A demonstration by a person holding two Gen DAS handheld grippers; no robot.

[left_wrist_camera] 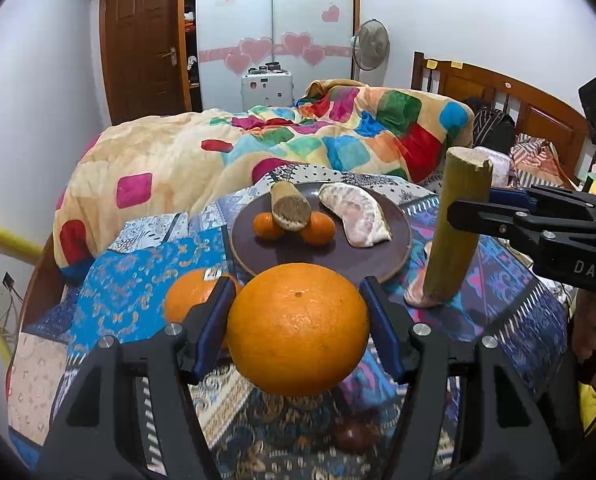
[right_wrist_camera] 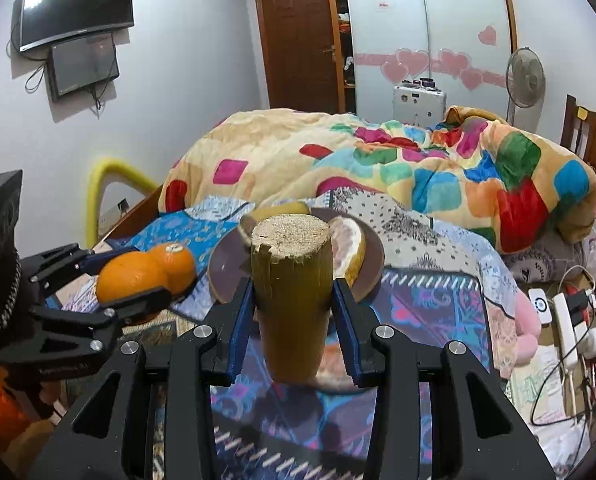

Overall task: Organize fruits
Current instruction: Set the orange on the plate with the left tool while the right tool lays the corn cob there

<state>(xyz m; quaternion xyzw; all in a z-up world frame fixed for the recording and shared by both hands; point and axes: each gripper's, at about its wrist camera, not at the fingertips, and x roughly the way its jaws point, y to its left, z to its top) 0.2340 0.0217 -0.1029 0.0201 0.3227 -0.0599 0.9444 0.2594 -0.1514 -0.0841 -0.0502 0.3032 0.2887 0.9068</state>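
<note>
Spread under everything: a patchwork bedcover [left_wrist_camera: 145, 280] in blue, purple and cream prints, soft and creased. Behind it, a rumpled fleece blanket [left_wrist_camera: 338, 136] with bright rounded squares. Resting on the bedcover: a round, flat, dark brown plate [left_wrist_camera: 257, 256], matte, bearing a cut sugarcane piece [left_wrist_camera: 289, 208] with a fibrous end, a pale peeled pomelo segment [left_wrist_camera: 358, 216] and two small glossy tangerines [left_wrist_camera: 267, 224].

Clamped in the left gripper [left_wrist_camera: 298, 320], raised just short of the plate: a large dimpled orange [left_wrist_camera: 298, 328]. Beside it on the cloth, a second orange [left_wrist_camera: 189, 296] with a small sticker, unreadable.

Clamped upright in the right gripper [right_wrist_camera: 293, 320]: a yellow-green sugarcane stick [right_wrist_camera: 293, 304], cylindrical, streaked, rough-topped. Printed on the right gripper's side in the left view: "DAS".
</note>
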